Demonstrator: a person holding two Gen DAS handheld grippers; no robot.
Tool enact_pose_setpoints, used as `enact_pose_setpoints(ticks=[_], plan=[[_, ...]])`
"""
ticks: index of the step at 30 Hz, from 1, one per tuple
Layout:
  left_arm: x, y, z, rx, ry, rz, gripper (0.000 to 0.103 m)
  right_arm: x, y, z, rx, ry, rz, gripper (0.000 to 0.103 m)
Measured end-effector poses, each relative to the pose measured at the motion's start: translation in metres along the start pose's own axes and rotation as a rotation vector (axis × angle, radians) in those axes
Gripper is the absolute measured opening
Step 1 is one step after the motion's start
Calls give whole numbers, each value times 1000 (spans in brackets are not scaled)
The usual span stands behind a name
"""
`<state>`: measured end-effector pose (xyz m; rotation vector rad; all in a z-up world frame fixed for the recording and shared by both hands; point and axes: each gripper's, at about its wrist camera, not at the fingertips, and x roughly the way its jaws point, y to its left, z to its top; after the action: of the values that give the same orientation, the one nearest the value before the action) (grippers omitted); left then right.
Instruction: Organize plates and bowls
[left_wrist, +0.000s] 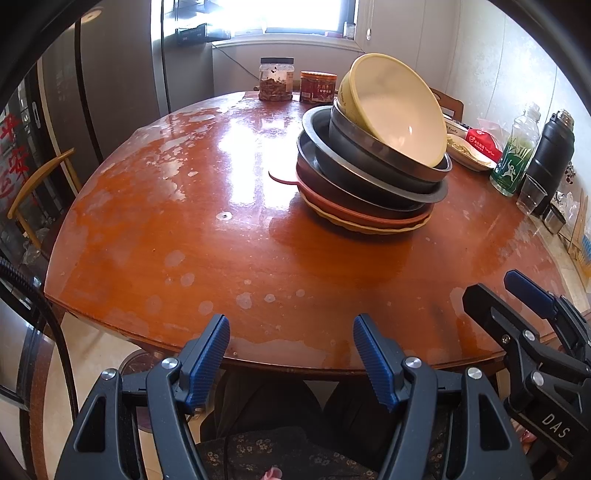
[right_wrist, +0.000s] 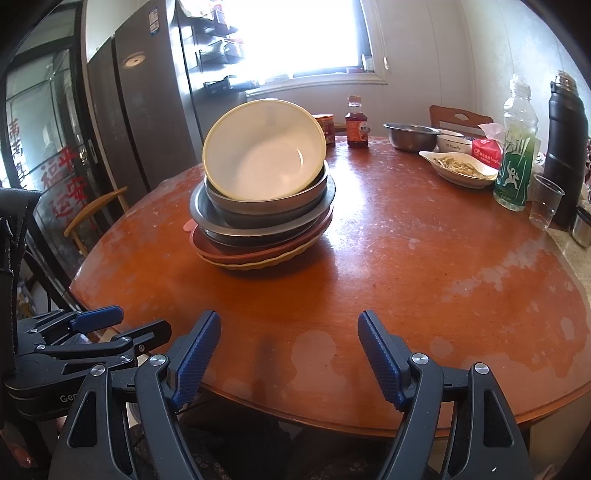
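Observation:
A stack of dishes stands on the round wooden table (left_wrist: 184, 229). A yellow bowl (left_wrist: 399, 110) (right_wrist: 262, 147) leans tilted on top, over metal bowls (left_wrist: 369, 166) (right_wrist: 266, 210) and flat red and yellow plates (left_wrist: 354, 218) (right_wrist: 255, 258). My left gripper (left_wrist: 291, 354) hovers open over the near table edge, nothing between its blue pads. My right gripper (right_wrist: 290, 350) is open too, empty, at the same edge. Each gripper shows in the other's view: the right gripper (left_wrist: 517, 295) at lower right, the left gripper (right_wrist: 122, 321) at lower left.
At the far side stand a clear jar (left_wrist: 276, 79), a red jar (left_wrist: 317, 86) and a sauce bottle (right_wrist: 357, 123). On the right: a steel bowl (right_wrist: 412, 136), a dish of food (right_wrist: 458, 168), a green bottle (right_wrist: 515, 147), a black flask (right_wrist: 567, 147), a plastic cup (right_wrist: 546, 203). A chair (left_wrist: 40, 177) stands left.

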<state>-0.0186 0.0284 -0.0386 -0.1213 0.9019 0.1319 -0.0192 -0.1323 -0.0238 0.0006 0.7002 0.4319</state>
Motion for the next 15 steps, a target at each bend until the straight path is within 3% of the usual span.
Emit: enact_pose_setpoints(ticks=[15], plan=[[0,0,-1,-3,3,3,69,-1,1,0,1,-2,-3,78]])
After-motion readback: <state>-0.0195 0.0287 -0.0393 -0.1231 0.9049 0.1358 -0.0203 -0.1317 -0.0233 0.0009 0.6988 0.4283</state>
